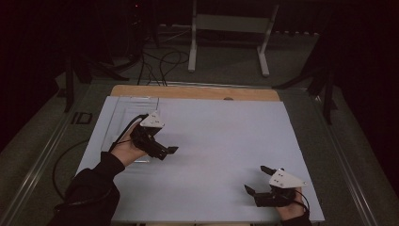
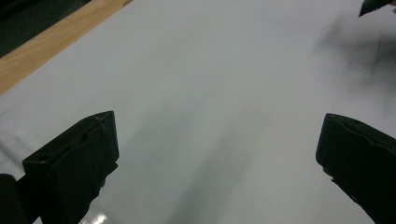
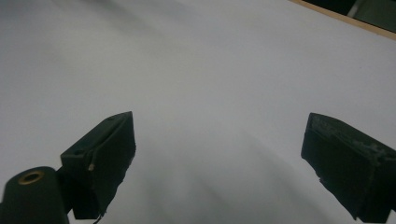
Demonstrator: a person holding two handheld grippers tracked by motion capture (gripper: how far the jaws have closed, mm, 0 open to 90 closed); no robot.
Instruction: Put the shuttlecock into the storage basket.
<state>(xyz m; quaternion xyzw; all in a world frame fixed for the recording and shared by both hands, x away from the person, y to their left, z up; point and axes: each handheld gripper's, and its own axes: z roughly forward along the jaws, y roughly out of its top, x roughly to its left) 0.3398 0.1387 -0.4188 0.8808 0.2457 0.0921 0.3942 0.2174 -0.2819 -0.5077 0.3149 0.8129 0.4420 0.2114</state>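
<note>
Left tool [image 1: 170, 151] over table [image 1: 216, 132] left-centre; right tool [image 1: 256, 180] near front-right corner, well apart.

White table sheet [image 1: 221, 141]: smooth, matt
Tan table edge strip [image 1: 195, 92]: wood
Black gripper jaws: matt plastic, slightly scuffed
Sleeve [image 1: 91, 190]: black cloth

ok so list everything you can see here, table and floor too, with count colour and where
white sheet: 1, white, covers most of the table top
table: 1, light wood, bare strip along the far edge
clear flat piece: 1, see-through, far left corner of the sheet; what it is cannot be told
white stand: 1, white, on the floor beyond the table
cables: several, black, on the floor beyond the table
dark stands: 2, black, one at each side of the table
left gripper: 1, black with grey plate, over the left of the sheet, jaws open, holds nothing
right gripper: 1, black with grey plate, near right corner, jaws open, holds nothing
sleeve: 1, black, bottom left
</note>
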